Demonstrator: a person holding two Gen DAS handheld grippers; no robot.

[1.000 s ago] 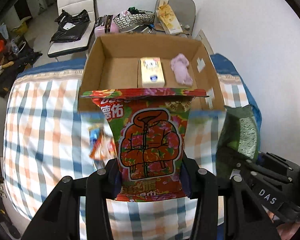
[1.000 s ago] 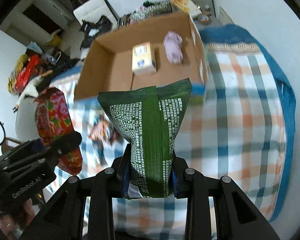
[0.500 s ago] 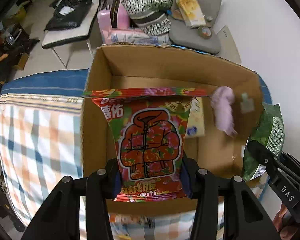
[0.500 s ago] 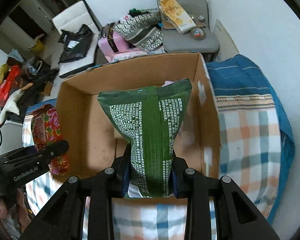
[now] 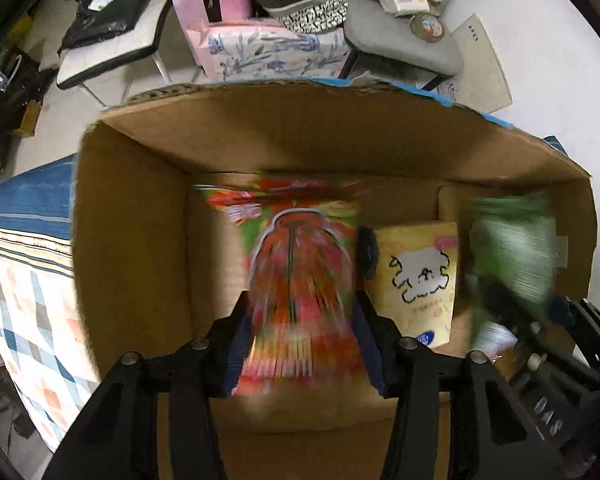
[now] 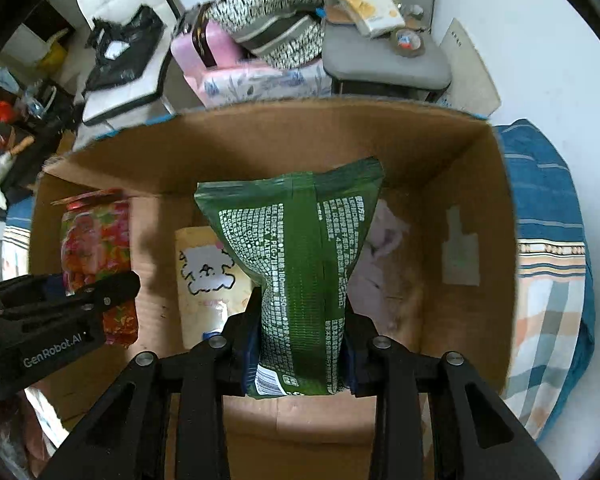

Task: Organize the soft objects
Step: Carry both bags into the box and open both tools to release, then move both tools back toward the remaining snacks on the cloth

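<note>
My left gripper (image 5: 300, 320) is shut on a red floral snack bag (image 5: 300, 288), blurred by motion, held inside the cardboard box (image 5: 132, 240) at its left side. My right gripper (image 6: 300, 344) is shut on a green snack bag (image 6: 300, 264), held inside the box (image 6: 476, 184) over the middle. A yellow tissue pack (image 5: 416, 280) lies on the box floor between the two bags; it also shows in the right wrist view (image 6: 204, 276). A pale pink soft thing (image 6: 380, 240) lies behind the green bag, partly hidden.
The box sits on a plaid bedcover (image 6: 548, 280). Beyond the box stand a grey chair (image 5: 400, 36) with a snack pack, a pink case (image 5: 216, 4), a patterned bag and a white chair (image 6: 120, 60) with a black bag.
Both grippers have moved forward from above the bed to inside the box, each still holding its bag. The bags now hang low over the box floor.
</note>
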